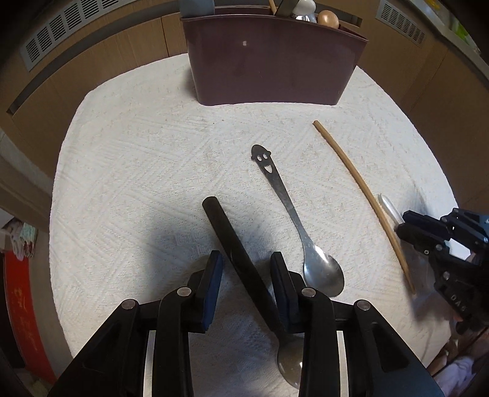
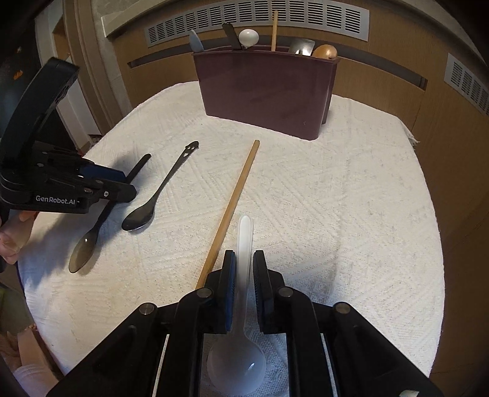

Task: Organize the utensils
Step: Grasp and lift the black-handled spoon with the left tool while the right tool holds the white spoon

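This looks like a home, likely a dining or kitchen corner. The tabletop [image 2: 351,198] is covered with a white woven cloth, and eating utensils lie on it: a metal spoon [image 1: 305,244] with a smiling face cut into its handle, a wooden chopstick [image 2: 232,207] and a plastic spoon [image 2: 241,351]. A maroon caddy [image 2: 266,91] at the far edge holds more cutlery upright. Behind it stand wood-panelled walls or cabinets [image 2: 382,88] with white slatted vents [image 2: 256,21]. A red item and hanging fabric show at the left edge of the left wrist view.
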`<state>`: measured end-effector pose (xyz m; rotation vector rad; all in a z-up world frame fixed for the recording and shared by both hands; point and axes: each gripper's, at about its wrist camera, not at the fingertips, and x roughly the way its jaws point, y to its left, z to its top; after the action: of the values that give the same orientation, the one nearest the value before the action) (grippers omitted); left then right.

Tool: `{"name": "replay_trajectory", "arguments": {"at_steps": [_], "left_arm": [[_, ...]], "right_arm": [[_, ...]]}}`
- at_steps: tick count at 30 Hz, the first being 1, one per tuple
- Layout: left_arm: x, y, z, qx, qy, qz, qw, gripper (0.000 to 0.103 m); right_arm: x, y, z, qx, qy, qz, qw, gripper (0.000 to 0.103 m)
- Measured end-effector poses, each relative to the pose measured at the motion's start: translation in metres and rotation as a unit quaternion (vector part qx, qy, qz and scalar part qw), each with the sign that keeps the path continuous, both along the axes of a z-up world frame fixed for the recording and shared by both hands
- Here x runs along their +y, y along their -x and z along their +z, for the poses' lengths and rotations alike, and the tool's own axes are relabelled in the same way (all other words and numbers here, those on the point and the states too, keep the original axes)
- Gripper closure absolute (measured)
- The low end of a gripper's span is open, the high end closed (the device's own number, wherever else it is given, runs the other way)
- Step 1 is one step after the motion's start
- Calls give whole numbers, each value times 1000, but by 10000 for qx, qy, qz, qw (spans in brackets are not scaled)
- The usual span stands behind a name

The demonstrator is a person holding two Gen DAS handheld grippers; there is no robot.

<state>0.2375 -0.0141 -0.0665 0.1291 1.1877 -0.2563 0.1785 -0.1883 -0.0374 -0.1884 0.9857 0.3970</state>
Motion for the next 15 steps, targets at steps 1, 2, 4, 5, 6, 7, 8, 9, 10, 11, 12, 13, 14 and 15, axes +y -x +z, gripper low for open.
{"name": "replay_trajectory", "arguments": {"at_steps": [1,2,4,5,6,7,8,9,10,11,12,13,14,15], "left_arm": [[-2,-3,0,24,-7,-23,10000,70],[-5,-5,0,50,-3,-41,10000,70],[-9,-9,1,48,-13,-53,10000,77],[-11,-11,2,21,-6,-40,10000,81],[-10,-10,5,-33,57,-18,10000,86],[-9,-7,9,-149,158,6,9998,90],[-9,-3,14,-308,217,15,9993,92],[-8,3,20,-496,286,26,9984,92],[-6,8,26,-669,399,67,9969,92],[-3,14,31,-799,563,162,9951,92],[1,19,35,-882,730,254,9931,92],[4,22,37,-938,847,322,9915,92],[7,25,39,-974,931,385,9901,92],[9,26,38,-947,942,417,9902,92]], "right_arm": [[3,1,0,-44,85,14,10000,92],[4,2,0,-87,147,25,9999,92],[9,4,-1,-176,273,63,9995,91],[9,4,0,-197,299,74,9993,92],[9,4,0,-209,309,98,9993,94],[9,5,1,-211,305,119,9992,94],[8,5,2,-210,254,120,9994,94],[4,5,6,-218,125,102,9996,94],[0,6,11,-250,-32,76,9997,94],[-4,6,16,-290,-163,36,9994,94],[-9,6,22,-331,-304,-25,9990,94],[-13,5,28,-383,-417,-77,9984,94],[-14,5,33,-446,-484,-115,9978,94],[-15,5,37,-497,-490,-132,9975,94]]}}
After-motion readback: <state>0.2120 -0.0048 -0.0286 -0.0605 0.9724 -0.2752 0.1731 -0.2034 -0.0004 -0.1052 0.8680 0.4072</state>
